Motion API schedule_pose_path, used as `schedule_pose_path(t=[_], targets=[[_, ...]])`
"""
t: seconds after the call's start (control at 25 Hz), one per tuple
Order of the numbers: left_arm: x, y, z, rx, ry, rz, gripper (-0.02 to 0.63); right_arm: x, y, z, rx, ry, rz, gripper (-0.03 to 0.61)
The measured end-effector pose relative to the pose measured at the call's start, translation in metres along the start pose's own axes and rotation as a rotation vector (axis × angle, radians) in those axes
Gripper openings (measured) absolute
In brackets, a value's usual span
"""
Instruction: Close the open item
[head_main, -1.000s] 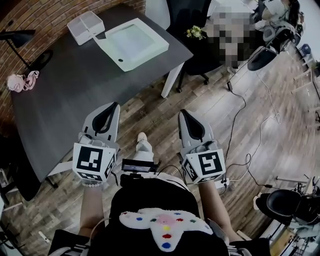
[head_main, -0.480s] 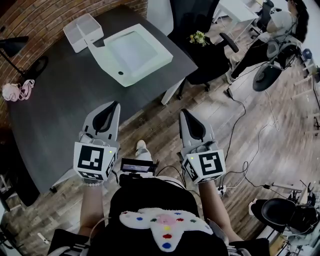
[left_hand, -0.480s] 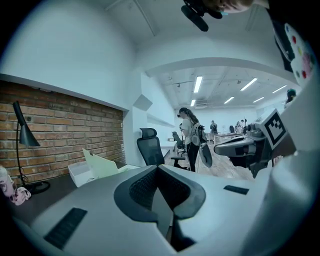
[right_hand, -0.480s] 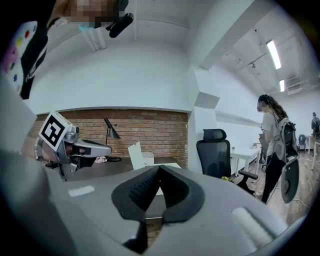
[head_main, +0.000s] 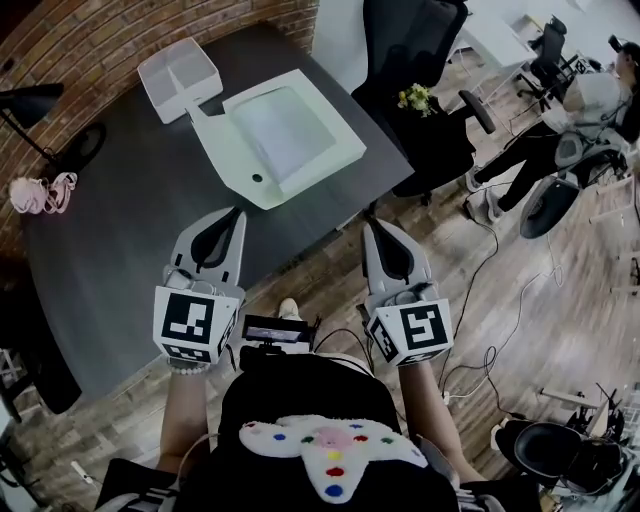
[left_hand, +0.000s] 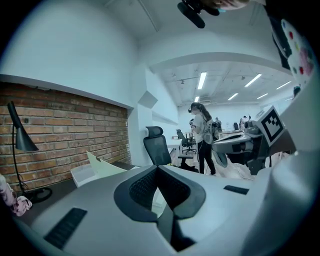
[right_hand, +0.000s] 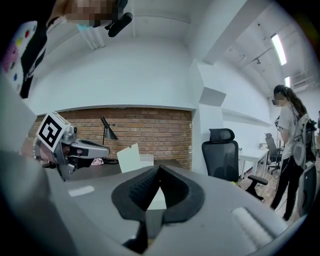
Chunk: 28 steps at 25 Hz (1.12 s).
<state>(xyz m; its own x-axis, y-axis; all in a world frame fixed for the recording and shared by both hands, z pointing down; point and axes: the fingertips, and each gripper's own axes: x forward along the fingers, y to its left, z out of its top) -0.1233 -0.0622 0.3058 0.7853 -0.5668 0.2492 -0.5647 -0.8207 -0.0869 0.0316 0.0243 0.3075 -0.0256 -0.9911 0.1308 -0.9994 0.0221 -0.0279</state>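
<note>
Both tools sit level and side by side in the head view. The left gripper and right gripper each have their jaws pressed together on nothing. The left tip is over the near edge of the dark table, and the right tip is just off it, over the floor. The white box lies ahead of the tips and well apart from them, roughly between their two lines of aim. Its lid is thrown open on the side facing the left gripper. A small white tray sits beyond it. Judging from this, the step in hand is the approach, and closed jaws suit a push on the lid better than a pinch (a blunt tip is enough to tip a panel over).

From the left gripper view, the pads meet at the tip with nothing between them. The lid stands tilted ahead and to the left of the tip, with a lamp farther left.

From the right gripper view, the jaws are likewise together and empty. The lid rises ahead, slightly left of the tip, so either tool looks placed to reach it.
</note>
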Motion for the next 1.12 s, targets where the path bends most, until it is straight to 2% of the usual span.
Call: schedule_pose_path(t=[0.28,0.6,1.12], targets=[[0.018,0.026,0.004,0.002,-0.007,0.012,0.006,0.034,-0.005,0.005,-0.007,-0.006,0.008,0.008],[0.022,0.038,-0.003,-0.017,0.008,0.05,0.006,0.046,-0.004,0.005,-0.017,0.006,0.03,0.009],[0.014,0.067,-0.01,-0.088,0.006,0.237,0.009,0.086,-0.008,-0.002,-0.012,0.034,0.155,0.009]])
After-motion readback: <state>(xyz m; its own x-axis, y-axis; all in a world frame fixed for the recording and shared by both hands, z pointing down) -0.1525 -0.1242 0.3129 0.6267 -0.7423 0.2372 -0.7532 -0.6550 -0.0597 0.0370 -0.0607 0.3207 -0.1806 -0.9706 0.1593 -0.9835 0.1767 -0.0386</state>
